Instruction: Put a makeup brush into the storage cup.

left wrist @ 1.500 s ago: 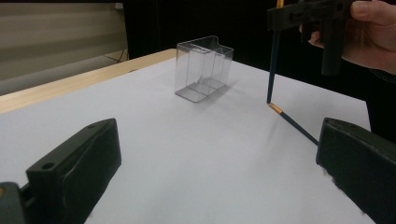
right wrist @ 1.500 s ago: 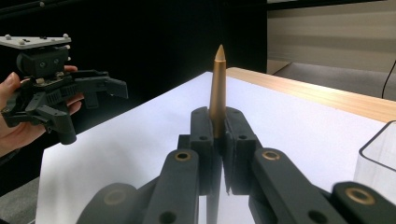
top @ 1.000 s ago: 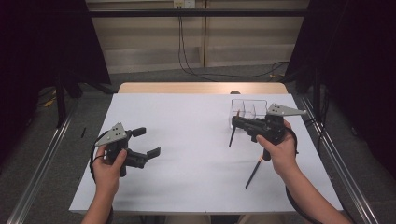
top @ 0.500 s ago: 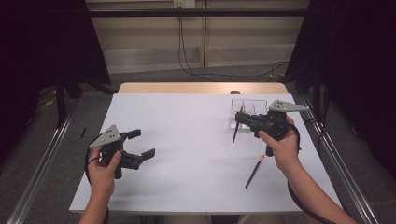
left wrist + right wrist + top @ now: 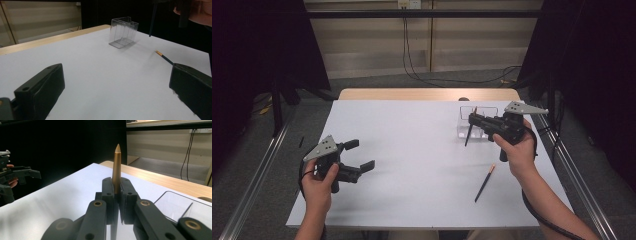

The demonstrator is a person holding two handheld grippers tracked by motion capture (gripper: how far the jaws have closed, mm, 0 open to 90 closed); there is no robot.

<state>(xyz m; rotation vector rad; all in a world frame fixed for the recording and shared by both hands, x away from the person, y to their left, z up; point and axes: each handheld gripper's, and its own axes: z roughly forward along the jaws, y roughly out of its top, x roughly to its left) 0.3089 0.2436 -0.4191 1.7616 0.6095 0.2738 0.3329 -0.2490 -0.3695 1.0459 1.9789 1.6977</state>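
While the right tool (image 5: 473,120) clamps a black chopstick with a gold tip (image 5: 116,167), it holds it tilted just beside the clear plastic box (image 5: 478,121) on the white surface (image 5: 412,150). A second black chopstick (image 5: 485,183) lies nearer the person. Well apart, the left tool (image 5: 360,155) hangs wide open, gripping nothing.

Between the claws the white surface (image 5: 422,150) lay open; a clear box (image 5: 478,121) and loose chopstick (image 5: 485,183) stood at its right

black chopstick (image 5: 469,135), gold tip
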